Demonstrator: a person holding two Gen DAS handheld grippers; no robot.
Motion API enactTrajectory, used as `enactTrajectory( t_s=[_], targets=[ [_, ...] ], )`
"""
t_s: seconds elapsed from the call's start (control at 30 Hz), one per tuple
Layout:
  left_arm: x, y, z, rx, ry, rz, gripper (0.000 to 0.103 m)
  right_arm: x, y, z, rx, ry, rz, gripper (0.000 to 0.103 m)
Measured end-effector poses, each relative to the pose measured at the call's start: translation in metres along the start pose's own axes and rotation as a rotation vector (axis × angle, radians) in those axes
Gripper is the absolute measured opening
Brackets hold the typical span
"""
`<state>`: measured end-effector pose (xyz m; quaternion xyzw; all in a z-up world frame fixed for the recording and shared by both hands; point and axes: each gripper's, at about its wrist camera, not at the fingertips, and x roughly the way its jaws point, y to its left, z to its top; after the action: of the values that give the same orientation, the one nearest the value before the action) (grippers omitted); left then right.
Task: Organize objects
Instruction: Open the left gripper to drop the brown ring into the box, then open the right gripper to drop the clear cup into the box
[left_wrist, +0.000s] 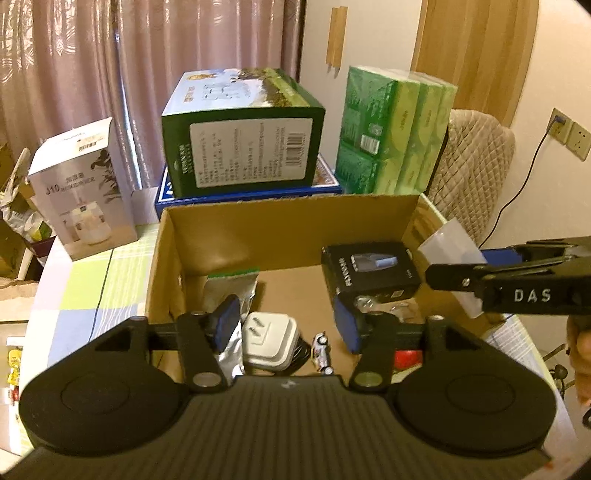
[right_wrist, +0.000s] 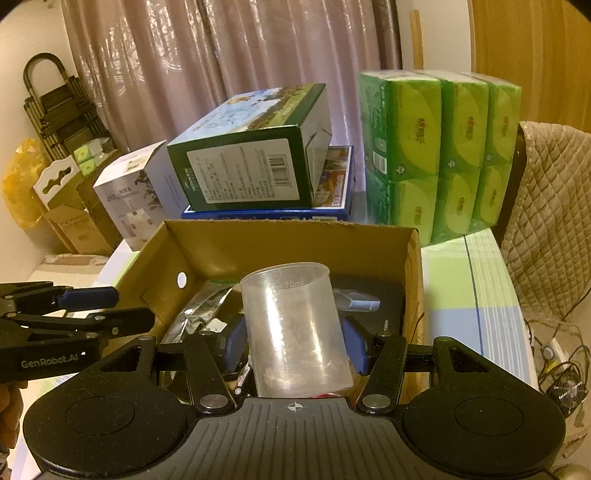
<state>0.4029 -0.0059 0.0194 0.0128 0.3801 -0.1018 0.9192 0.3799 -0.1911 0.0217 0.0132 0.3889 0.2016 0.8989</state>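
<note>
- The carton (left_wrist: 280, 225) already holds a black box (left_wrist: 369, 271), a foil pouch (left_wrist: 231, 295), a plug (left_wrist: 271, 345) and a toy car (left_wrist: 322, 352).
- The right gripper (right_wrist: 295, 343) is clamped on a clear cup (right_wrist: 295, 328), hanging over the carton and not yet set down.
- The left gripper (left_wrist: 286, 321) hangs above the carton with its fingers apart, holding nothing.
- Judging by this, the packing is well along; the cup looks like the remaining item.

dim warm indoor light | fisheye-bent edges (dark corners) | soft blur | muted backlit curtain (left_wrist: 110, 55)
</note>
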Motion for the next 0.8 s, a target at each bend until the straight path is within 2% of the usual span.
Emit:
enactTrajectory(
  t_s=[0.57,0.7,0.77,0.8],
  targets=[
    [-0.002,0.0,-0.008,0.015,0.025,-0.001,0.058,-0.001,0.012,0.007,0.014,-0.007,0.018,0.053],
    [-0.002,0.002,-0.008,0.013,0.026,0.002,0.059,0.003,0.012,0.01,0.033,-0.035,0.065,0.053],
    [-0.002,0.003,-0.009,0.012,0.025,0.005,0.061,0.004,0.01,0.012,0.061,-0.06,0.093,0.062],
    [-0.002,0.004,-0.01,0.012,0.025,0.005,0.063,0.003,0.008,0.012,0.077,-0.074,0.086,0.078]
  ],
)
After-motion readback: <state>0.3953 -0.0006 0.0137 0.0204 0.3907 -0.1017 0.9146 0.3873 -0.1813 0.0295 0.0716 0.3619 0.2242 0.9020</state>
